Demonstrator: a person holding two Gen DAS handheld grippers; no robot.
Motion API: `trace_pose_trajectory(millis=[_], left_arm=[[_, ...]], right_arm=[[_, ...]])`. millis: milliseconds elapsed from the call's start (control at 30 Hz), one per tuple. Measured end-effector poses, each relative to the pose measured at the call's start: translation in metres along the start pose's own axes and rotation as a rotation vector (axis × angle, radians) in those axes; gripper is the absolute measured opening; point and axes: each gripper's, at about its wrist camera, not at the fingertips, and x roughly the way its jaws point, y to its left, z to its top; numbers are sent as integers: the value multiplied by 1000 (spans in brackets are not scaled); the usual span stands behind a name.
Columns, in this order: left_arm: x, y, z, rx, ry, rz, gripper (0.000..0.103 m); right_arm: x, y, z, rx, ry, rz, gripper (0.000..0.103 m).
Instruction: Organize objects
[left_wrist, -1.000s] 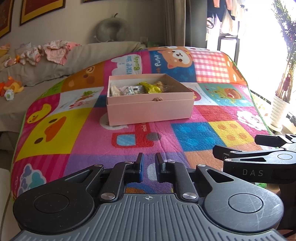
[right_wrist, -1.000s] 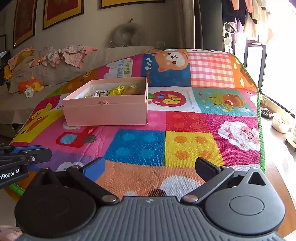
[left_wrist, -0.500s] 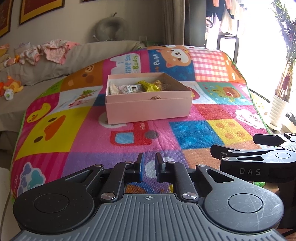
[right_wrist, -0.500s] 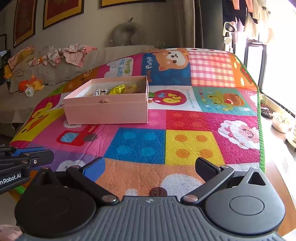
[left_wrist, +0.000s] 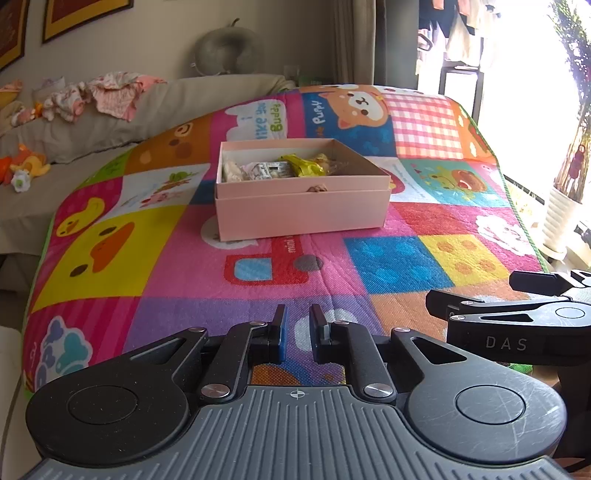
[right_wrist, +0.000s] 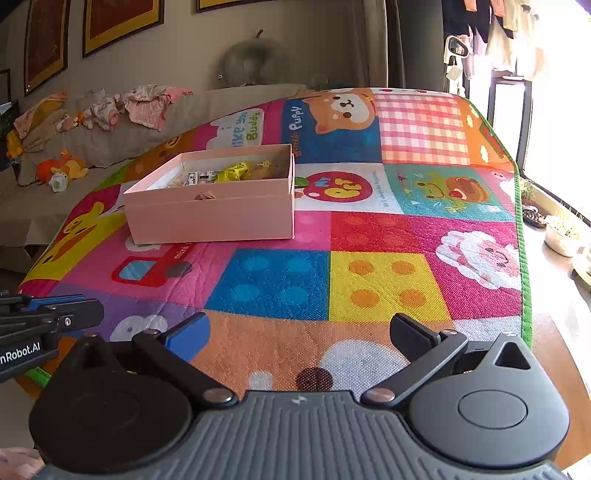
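Note:
A pink open box (left_wrist: 301, 212) sits on the colourful play mat (left_wrist: 155, 273), holding several snack packets, one of them yellow (left_wrist: 304, 165). The box also shows in the right wrist view (right_wrist: 210, 218). My left gripper (left_wrist: 297, 325) is near the mat's front edge, well short of the box; its jaws are nearly closed with a narrow gap and nothing between them. My right gripper (right_wrist: 299, 334) is open and empty, low over the mat's front part. The right gripper also shows in the left wrist view (left_wrist: 517, 314).
A sofa (right_wrist: 92, 147) with crumpled clothes (right_wrist: 147, 105) and soft toys (right_wrist: 61, 171) runs along the back left. The mat's green edge (right_wrist: 526, 258) drops off at the right, beside plant pots (right_wrist: 563, 236) and a bright window.
Both views have drifted slightly; the box appears a little further left and lower in the left wrist view. Neither gripper has changed its opening.

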Motion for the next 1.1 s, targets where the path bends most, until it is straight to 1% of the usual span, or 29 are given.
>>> trace_pose_trajectory(millis=[900, 1033, 1100], left_arm=[[3, -1, -2, 0, 12, -8, 15], [4, 0, -2, 2, 12, -19, 15], [7, 2, -1, 0, 19, -27, 15]], right_arm=[[-2, 2, -3, -5, 6, 11, 103], [-2, 1, -1, -15, 9, 25, 103], [-1, 0, 3, -27, 8, 47, 103]])
